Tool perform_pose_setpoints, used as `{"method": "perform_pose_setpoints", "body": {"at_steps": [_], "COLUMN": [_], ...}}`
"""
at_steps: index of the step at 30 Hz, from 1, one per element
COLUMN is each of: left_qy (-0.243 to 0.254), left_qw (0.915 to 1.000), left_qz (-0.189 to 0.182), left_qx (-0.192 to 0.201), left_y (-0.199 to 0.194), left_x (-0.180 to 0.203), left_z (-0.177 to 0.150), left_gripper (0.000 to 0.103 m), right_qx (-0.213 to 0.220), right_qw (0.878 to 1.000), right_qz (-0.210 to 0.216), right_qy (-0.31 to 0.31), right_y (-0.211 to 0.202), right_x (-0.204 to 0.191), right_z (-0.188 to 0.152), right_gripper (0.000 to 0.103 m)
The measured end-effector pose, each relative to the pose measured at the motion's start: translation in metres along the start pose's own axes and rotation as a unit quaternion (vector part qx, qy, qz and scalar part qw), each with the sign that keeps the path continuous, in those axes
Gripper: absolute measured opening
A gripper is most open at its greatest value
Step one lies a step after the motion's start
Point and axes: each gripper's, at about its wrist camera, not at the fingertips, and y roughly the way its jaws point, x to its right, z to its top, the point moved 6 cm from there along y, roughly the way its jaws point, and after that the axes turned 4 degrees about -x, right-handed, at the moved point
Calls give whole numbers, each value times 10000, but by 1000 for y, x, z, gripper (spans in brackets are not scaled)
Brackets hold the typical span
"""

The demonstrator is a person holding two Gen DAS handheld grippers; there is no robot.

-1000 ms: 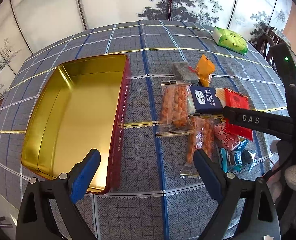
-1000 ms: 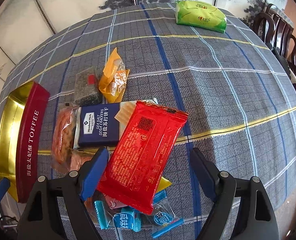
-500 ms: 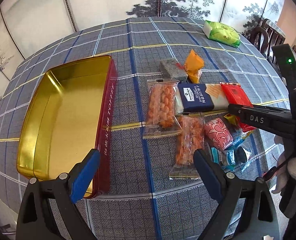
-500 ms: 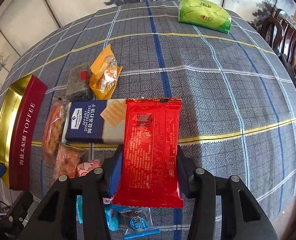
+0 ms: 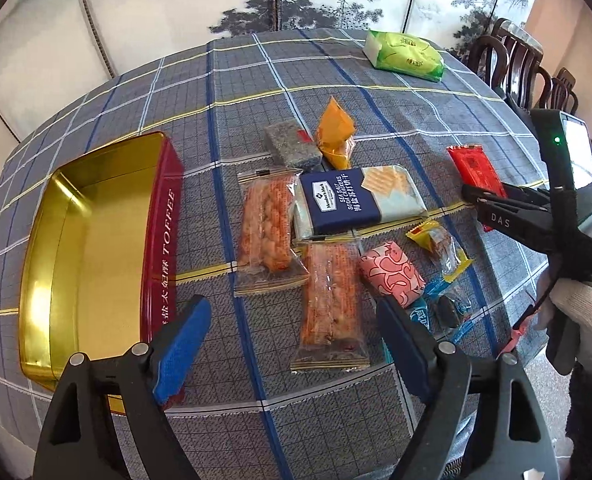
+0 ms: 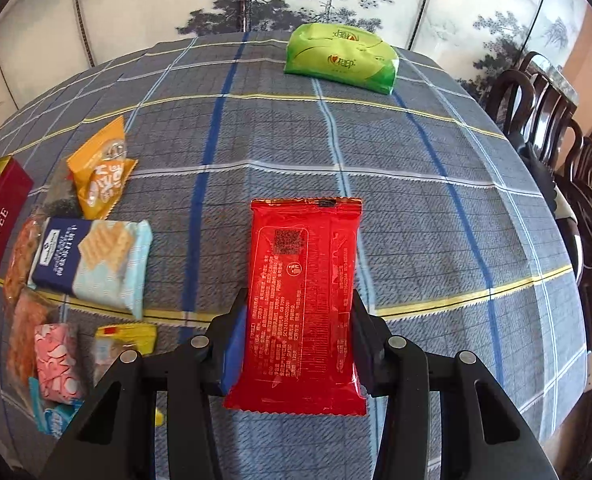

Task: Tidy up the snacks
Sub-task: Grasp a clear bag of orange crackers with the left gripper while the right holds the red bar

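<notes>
Right wrist view is showing the right gripper point(image 6: 296, 344) clamping a glossy red snack packet point(image 6: 304, 296) by its long sides, the packet standing lengthwise up the centre of the frame with a printed code and fine white text facing the lens. Its jaws have just been closing onto that packet. At lower left of the same frame a blue-and-white cracker pack point(image 6: 92, 260), an orange pouch point(image 6: 100, 176) and a pink patterned sweet point(image 6: 58, 360) are lying on the grey checked tablecloth point(image 6: 416, 220), while a green packet point(image 6: 342, 58) is sitting at the top.

Left wrist view is showing the left gripper point(image 5: 292, 340) with blue pads spread wide and nothing between them; its jaws have just been narrowing a little. It is hovering over 2 clear packs of orange snacks point(image 5: 266, 232). An open gold-lined red toffee tin point(image 5: 160, 232) is filling the left of the frame, and a white-gloved hand point(image 5: 580, 312) is gripping the other tool at right.
</notes>
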Motion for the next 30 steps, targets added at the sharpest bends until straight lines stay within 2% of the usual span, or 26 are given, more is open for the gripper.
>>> {"method": "perform_pose_setpoints", "body": {"at_steps": [2, 5, 7, 14, 27, 30], "left_qy": [48, 95, 69, 4, -125, -84], "left_qw": [9999, 9996, 9994, 9976, 9949, 9956], "left_qz": [-11, 5, -2, -197, -351, -314], "left_qx": [-101, -261, -334, -664, -939, -878], "left_y": [5, 15, 21, 43, 66, 63], "left_x": [3, 8, 10, 16, 17, 18], "left_z": [0, -1, -1, 2, 13, 10], "left_gripper": [80, 75, 66, 60, 47, 39], "right_qx": [190, 400, 541, 803, 821, 823], "right_qw": [9995, 9988, 9981, 9964, 9963, 9962], "right_qz": [184, 167, 159, 182, 177, 177], "right_qy": [147, 217, 231, 207, 205, 207], "right_y": [4, 9, 12, 17, 17, 17], "right_x": [8, 16, 18, 18, 18, 18], "right_z": [5, 13, 17, 23, 22, 22], "right_gripper": [46, 47, 47, 48, 49, 49]}}
